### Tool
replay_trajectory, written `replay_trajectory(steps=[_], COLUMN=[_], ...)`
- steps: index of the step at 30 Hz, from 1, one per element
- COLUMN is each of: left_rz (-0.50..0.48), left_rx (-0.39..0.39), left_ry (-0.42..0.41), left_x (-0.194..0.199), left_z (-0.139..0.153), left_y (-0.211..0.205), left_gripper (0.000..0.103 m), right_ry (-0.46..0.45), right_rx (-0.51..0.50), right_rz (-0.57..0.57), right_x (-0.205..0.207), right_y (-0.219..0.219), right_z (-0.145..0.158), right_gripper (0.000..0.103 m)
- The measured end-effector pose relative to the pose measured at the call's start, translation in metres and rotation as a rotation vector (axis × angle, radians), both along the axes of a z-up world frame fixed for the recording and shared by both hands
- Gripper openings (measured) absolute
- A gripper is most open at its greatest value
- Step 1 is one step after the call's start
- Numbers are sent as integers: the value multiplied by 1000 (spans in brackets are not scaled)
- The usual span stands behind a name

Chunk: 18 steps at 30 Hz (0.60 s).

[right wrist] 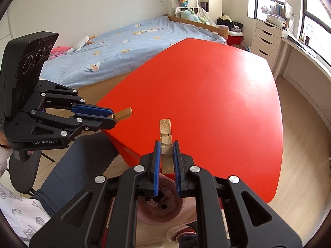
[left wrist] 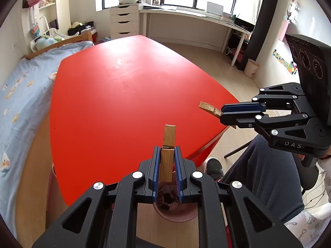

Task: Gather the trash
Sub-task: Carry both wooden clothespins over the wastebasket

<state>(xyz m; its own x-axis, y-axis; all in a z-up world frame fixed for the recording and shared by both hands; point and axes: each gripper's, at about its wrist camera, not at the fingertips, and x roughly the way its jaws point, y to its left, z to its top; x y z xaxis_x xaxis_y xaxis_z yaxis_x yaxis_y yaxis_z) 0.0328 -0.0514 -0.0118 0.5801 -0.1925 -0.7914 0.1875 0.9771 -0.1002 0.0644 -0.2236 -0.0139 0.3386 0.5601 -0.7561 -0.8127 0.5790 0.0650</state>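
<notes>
My left gripper [left wrist: 167, 150] is shut on a wooden stick [left wrist: 168, 142] that points up and forward over the near edge of the red table [left wrist: 124, 86]. It also shows in the right wrist view [right wrist: 112, 114] with its wooden stick [right wrist: 123, 112]. My right gripper [right wrist: 166, 144] is shut on a broken wooden piece [right wrist: 165, 131]; it shows in the left wrist view [left wrist: 221, 112] with that piece [left wrist: 208, 107]. A pink bin [left wrist: 175, 210] with dark trash in it stands on the floor below both grippers [right wrist: 161, 206].
A bed with a blue sheet [left wrist: 22, 91] lies along the table's left side. A white drawer unit [left wrist: 124, 20] and a white desk [left wrist: 196, 18] stand by the window. A small pale bin [left wrist: 251, 68] stands by the desk. The person's leg [left wrist: 269, 175] is at the right.
</notes>
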Motion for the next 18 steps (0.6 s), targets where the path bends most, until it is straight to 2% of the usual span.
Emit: replay_trajectory(steps=[7, 18], left_rz=[18, 19], left_rx=[-34, -81], left_ry=[8, 64], left_x=[-24, -40], left_z=[-8, -30], left_y=[-10, -18], left_gripper=[14, 14], right_ry=[33, 108], right_rx=[12, -7], right_rz=[-17, -49], right_x=[-24, -49], right_y=[-17, -30], right_z=[-10, -39], right_gripper=[11, 11])
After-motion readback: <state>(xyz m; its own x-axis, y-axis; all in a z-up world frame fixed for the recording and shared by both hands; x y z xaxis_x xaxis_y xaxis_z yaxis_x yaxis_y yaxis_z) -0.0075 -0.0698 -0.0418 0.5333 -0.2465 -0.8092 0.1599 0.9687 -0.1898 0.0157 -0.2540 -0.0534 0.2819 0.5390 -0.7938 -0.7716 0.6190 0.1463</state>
